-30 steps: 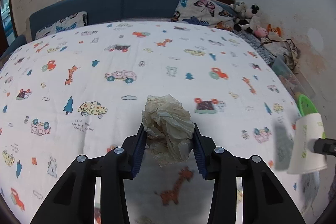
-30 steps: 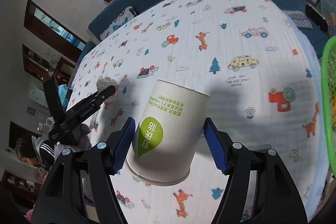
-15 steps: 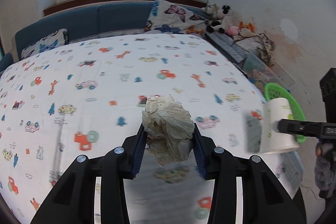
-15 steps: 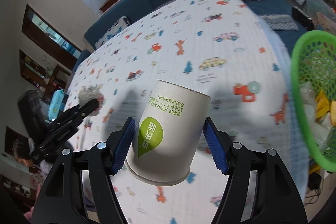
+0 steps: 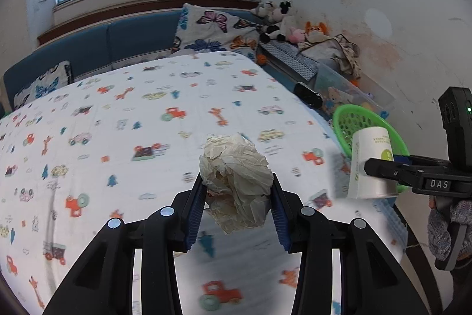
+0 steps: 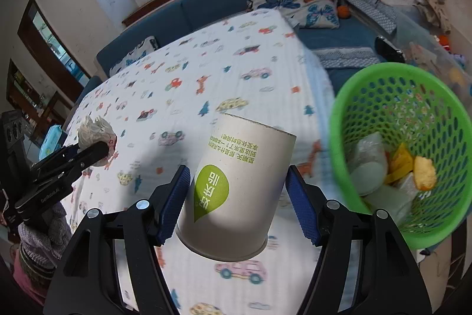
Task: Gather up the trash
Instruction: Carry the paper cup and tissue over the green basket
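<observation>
A counter [image 5: 124, 120] covered in a white cloth printed with cars and giraffes fills both views. Off its right edge sits a green mesh basket [image 6: 395, 78] with wrappers inside. The right gripper [image 6: 236, 191] holds a paper cup [image 6: 236, 185], upside down, fingers pressed to its sides, near the basket's rim. The left gripper [image 5: 236, 202] carries a crumpled paper ball [image 5: 236, 182] above the cloth, fingers clamped on both flanks.
</observation>
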A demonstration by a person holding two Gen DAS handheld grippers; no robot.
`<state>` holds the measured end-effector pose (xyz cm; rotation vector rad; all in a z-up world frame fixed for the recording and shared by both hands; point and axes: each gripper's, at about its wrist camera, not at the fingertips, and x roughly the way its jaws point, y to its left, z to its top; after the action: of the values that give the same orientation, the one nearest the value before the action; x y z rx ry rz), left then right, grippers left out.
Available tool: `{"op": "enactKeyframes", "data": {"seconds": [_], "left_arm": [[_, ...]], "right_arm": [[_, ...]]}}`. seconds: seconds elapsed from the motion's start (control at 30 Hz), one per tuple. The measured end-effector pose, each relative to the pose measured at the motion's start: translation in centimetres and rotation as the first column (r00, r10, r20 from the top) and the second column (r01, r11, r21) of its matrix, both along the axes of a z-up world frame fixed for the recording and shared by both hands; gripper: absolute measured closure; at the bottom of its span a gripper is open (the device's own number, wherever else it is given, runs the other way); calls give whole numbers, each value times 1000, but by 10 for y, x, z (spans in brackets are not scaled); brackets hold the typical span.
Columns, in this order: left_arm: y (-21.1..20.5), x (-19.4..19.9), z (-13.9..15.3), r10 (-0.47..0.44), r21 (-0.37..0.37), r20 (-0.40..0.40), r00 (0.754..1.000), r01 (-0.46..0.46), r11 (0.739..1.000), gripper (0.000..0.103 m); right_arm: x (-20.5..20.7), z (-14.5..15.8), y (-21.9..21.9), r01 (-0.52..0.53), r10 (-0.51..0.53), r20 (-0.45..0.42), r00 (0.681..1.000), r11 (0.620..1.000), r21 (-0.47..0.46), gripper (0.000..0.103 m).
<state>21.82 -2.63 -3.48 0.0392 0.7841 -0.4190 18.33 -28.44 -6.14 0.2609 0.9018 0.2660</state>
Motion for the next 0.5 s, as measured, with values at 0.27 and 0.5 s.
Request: {"op": "enactKeyframes", "data": {"seconds": [0.27, 0.5], "left_arm": [[-52, 0, 5, -70, 2, 0, 998, 70, 998, 62], [-101, -2, 4, -139, 19, -9, 990, 139, 990, 62]], "right_arm": [[-9, 4, -51, 70, -70, 21, 997, 998, -7, 36], [-19, 3, -108, 174, -172, 44, 984, 984, -36, 36]]}}
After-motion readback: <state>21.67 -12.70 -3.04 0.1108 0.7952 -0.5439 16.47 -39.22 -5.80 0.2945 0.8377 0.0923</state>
